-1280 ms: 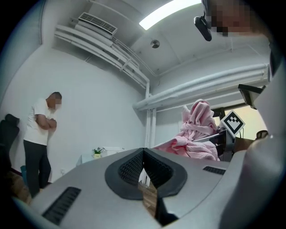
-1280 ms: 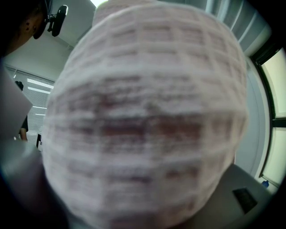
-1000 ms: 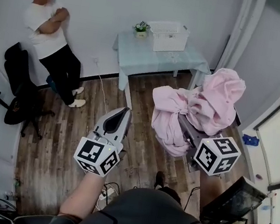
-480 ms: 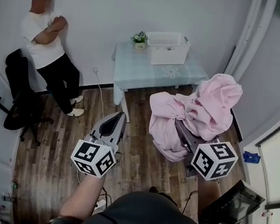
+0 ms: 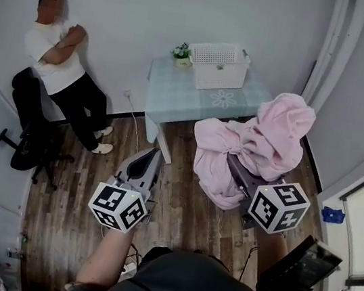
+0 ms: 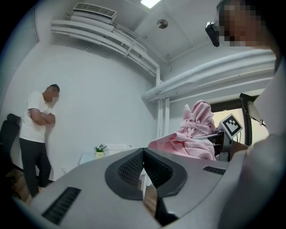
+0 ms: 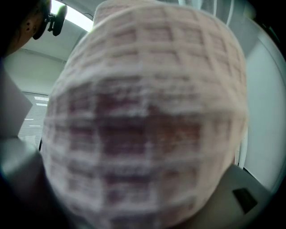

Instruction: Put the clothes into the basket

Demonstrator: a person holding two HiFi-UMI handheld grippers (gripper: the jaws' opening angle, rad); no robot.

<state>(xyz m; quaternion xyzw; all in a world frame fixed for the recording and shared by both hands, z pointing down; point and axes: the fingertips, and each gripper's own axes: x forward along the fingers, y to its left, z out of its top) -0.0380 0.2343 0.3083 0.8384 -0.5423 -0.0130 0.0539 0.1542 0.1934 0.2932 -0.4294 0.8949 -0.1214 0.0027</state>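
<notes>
A white slatted basket (image 5: 217, 65) stands on a pale blue table (image 5: 195, 102) against the far wall. My right gripper (image 5: 237, 162) is shut on a big bundle of pink clothes (image 5: 261, 140), carried in the air over the wooden floor, short of the table's front right corner. In the right gripper view the pink clothes (image 7: 147, 120) fill the picture and hide the jaws. My left gripper (image 5: 156, 154) is shut and holds nothing, to the left of the bundle. In the left gripper view its jaws (image 6: 143, 153) meet, with the pink clothes (image 6: 194, 134) at the right.
A person (image 5: 56, 53) with folded arms leans on the wall at the left, next to a black office chair (image 5: 28, 144). A small potted plant (image 5: 181, 52) sits on the table beside the basket. A dark device (image 5: 296, 266) stands at the lower right.
The table and basket have drifted lower and a little right in the head view. Both grippers keep their pose, and the pink bundle stays in the right one.
</notes>
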